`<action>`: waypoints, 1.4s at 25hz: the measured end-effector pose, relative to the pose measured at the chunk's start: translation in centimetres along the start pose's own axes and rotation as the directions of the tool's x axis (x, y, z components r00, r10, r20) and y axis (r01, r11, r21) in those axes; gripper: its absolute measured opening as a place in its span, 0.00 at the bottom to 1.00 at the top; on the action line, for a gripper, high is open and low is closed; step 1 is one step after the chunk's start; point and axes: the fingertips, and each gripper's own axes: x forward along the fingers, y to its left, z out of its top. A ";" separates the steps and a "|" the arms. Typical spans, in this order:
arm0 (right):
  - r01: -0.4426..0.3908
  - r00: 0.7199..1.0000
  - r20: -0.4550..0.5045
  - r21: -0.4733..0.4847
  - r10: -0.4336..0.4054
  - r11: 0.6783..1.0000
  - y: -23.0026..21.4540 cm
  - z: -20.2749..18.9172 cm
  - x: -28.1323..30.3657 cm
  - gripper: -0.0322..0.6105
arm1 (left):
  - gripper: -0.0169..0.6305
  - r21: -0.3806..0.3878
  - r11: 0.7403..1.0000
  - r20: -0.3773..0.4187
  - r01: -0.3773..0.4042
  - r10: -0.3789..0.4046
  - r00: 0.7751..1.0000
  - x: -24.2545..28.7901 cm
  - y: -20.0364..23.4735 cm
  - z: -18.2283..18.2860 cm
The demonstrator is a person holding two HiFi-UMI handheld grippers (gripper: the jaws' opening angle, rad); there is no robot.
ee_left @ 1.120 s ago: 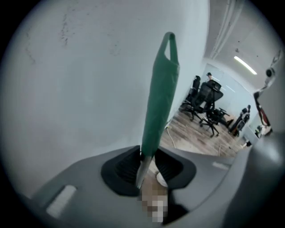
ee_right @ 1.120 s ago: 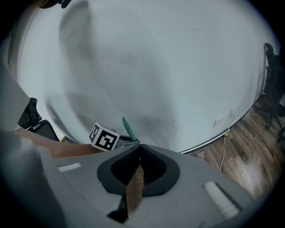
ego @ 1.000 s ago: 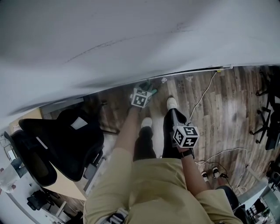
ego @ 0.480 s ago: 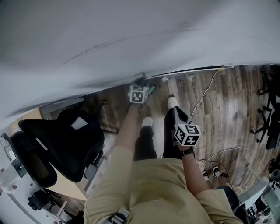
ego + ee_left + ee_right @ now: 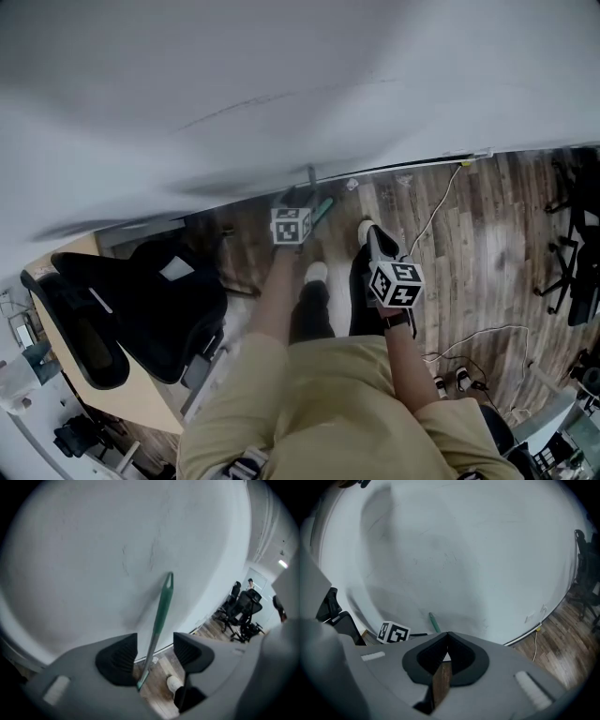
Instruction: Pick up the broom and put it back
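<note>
Fingers [image 5: 118,660] on the left gripper [image 5: 154,637] are opening round the broom handle [image 5: 164,599]; on the right gripper [image 5: 447,635], together.

broom [image 5: 159,616]: green handle, grey lower shaft
pose: tilted, tip leaning against white wall (head out of sight)

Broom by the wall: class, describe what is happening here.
A person stands at the wall holding tongs in each hand. The left tongs are opening around the broom, their pads off it, and the broom leans on the wall. The right tongs are shut and empty.
</note>
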 end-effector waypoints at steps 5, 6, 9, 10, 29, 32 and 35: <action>-0.009 0.996 0.088 -0.124 0.020 0.992 3.4 4.8 -1.5 0.06 | 0.30 0.067 0.998 0.133 -0.016 0.007 0.991 -7.2 -2.0 4.6; -0.018 0.994 0.106 -0.147 0.033 0.989 4.4 5.8 -2.0 0.06 | 0.28 0.101 0.995 0.154 -0.016 0.001 0.988 -8.5 -2.7 5.4; -0.041 0.985 0.158 -0.210 0.075 0.977 7.5 8.5 -3.2 0.06 | 0.15 0.179 0.983 0.228 -0.026 -0.016 0.973 -13.1 -5.2 8.8; -0.046 0.980 0.178 -0.232 0.089 0.972 8.5 9.4 -3.7 0.06 | 0.13 0.193 0.981 0.261 -0.031 -0.020 0.965 -14.7 -5.9 10.1; 0.017 0.833 0.496 -0.463 0.243 0.886 20.7 18.8 -17.9 0.06 | 0.03 0.259 0.959 0.649 -0.114 -0.085 0.756 -39.3 -13.6 21.5; 0.021 0.822 0.512 -0.464 0.249 0.885 21.5 19.1 -18.9 0.06 | 0.03 0.251 0.961 0.665 -0.116 -0.084 0.742 -40.7 -13.5 21.8; 0.031 0.818 0.521 -0.464 0.244 0.885 21.3 19.0 -19.1 0.06 | 0.03 0.252 0.961 0.674 -0.113 -0.091 0.733 -41.0 -13.6 22.0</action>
